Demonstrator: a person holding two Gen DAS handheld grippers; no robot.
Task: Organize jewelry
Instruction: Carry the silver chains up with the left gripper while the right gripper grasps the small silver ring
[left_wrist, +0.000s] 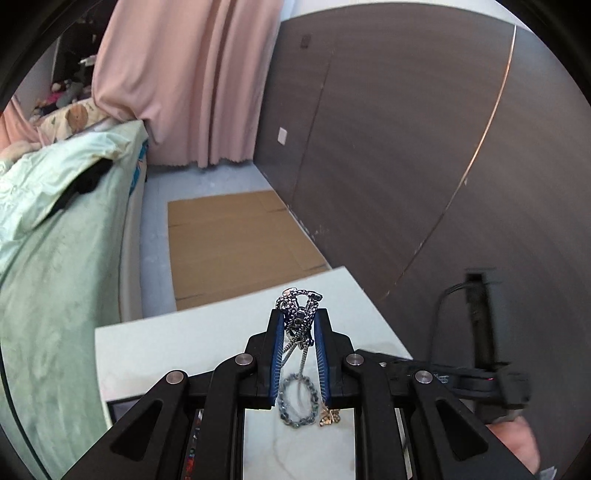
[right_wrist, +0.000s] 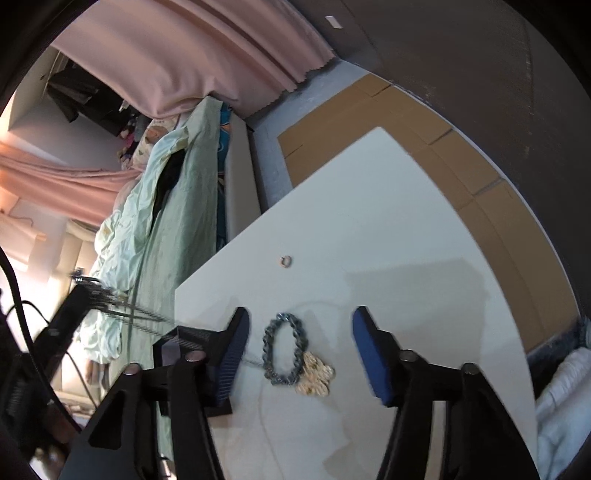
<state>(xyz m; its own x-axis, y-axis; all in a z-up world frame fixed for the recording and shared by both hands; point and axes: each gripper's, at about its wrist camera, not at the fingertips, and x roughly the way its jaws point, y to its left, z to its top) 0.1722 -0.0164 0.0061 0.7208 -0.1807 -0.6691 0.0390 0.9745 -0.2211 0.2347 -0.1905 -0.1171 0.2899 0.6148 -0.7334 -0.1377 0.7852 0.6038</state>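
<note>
My left gripper (left_wrist: 300, 318) is shut on a silver chain necklace (left_wrist: 300, 306) and holds it above the white table (left_wrist: 177, 343); chain strands hang down between the pads. Below it lie a dark grey chain bracelet (left_wrist: 297, 400) and a gold flower piece (left_wrist: 328, 416). In the right wrist view my right gripper (right_wrist: 299, 332) is open, its pads on either side of the bracelet (right_wrist: 284, 349), just above it. The gold flower piece (right_wrist: 316, 373) touches the bracelet's lower right. A small ring (right_wrist: 285, 261) lies farther out on the table (right_wrist: 388, 221). The left gripper with the hanging chain shows at the left (right_wrist: 85, 291).
A black box (right_wrist: 184, 343) sits at the table's left edge beside my right gripper's left finger. A bed with green bedding (left_wrist: 55, 229) stands to the left. Flattened cardboard (left_wrist: 236, 236) lies on the floor beyond the table. A dark wardrobe wall (left_wrist: 424, 147) is on the right.
</note>
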